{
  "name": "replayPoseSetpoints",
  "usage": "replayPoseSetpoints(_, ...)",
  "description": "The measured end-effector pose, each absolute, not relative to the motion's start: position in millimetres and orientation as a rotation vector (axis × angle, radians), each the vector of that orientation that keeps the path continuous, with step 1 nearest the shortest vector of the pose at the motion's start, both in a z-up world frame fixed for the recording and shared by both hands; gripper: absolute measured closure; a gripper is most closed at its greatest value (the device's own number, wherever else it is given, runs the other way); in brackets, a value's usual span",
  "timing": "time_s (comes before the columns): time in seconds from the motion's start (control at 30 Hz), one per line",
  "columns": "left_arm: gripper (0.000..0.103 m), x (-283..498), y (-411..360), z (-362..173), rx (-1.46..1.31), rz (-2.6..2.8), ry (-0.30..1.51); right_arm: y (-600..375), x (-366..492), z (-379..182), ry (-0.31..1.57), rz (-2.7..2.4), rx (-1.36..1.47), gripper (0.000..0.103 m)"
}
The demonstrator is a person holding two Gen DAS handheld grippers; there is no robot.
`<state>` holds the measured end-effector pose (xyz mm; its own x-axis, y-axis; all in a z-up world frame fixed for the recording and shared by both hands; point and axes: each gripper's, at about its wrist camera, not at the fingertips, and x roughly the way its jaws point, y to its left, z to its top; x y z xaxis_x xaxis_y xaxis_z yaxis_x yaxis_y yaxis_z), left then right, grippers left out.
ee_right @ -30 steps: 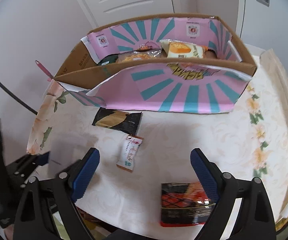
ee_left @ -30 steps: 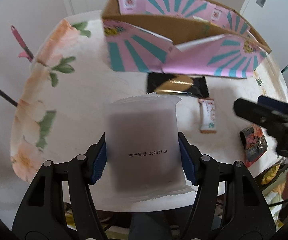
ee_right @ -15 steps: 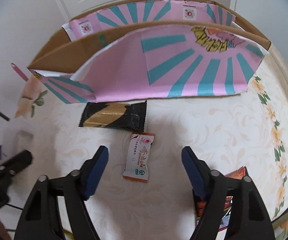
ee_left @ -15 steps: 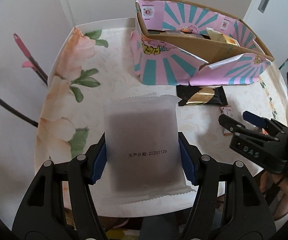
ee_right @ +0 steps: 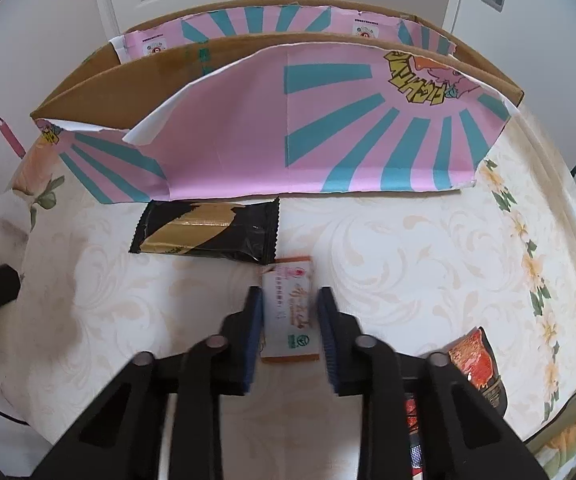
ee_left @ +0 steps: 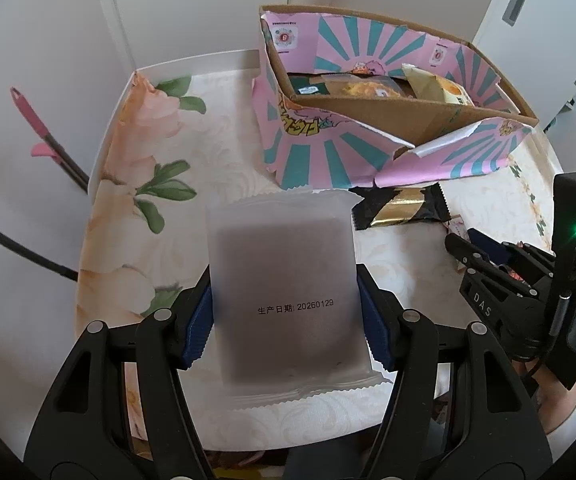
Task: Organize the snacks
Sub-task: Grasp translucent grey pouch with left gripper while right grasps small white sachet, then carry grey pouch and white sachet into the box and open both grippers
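In my left hand-held gripper [ee_left: 285, 312] I hold one frosted white snack bag [ee_left: 283, 280]. Both blue pads are pressed on its sides, and it hangs above the worktop [ee_left: 223, 160]. The pink and teal box [ee_left: 368, 120] is ahead of it and a bit to the right, with a few snacks inside already. I think this bag goes in there next.

One black and gold bar [ee_right: 207, 234] lies flat just in front of the box, its long side running along the box wall.

My right hand-held gripper [ee_right: 290, 320] is low over one small white and orange packet [ee_right: 290, 312]. The packet lies between the two pads, its long side pointing away from me. The pads are very close to its sides, but I cannot tell if they squeeze it yet. This hand is the nearer one to it.

One red snack bag [ee_right: 474, 364] sits far right, near the worktop's edge.
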<state>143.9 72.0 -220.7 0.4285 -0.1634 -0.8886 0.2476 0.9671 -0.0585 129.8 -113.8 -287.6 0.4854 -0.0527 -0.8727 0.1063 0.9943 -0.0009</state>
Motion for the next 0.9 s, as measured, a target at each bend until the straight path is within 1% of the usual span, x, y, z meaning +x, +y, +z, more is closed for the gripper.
replayPoseSetpoints(0.2, 0.042, 142.7, 72.7, -212.4, 0.072, -0.256, 1.077, -112.7, 129.4, -285.2, 1.060, -0.090, 0.053, 0.083)
replayPoseSetpoints(0.4, 0.042, 138.0, 73.5, -192.5, 0.042, -0.255, 1.042, -122.8, 122.8, -265.7, 1.051, -0.091, 0.052, 0.083)
replayPoseSetpoints(0.63, 0.042, 131.7, 69.9, -151.7, 0.008, -0.281, 0.953, -136.9, 117.6, -214.9, 0.976, -0.100, 0.064, 0.083)
replayPoseSetpoints(0.9, 0.042, 153.2, 52.9, -110.4, 0.000, -0.308, 0.858, -158.1, 124.9, -148.4, 0.873, -0.090, 0.097, 0.083)
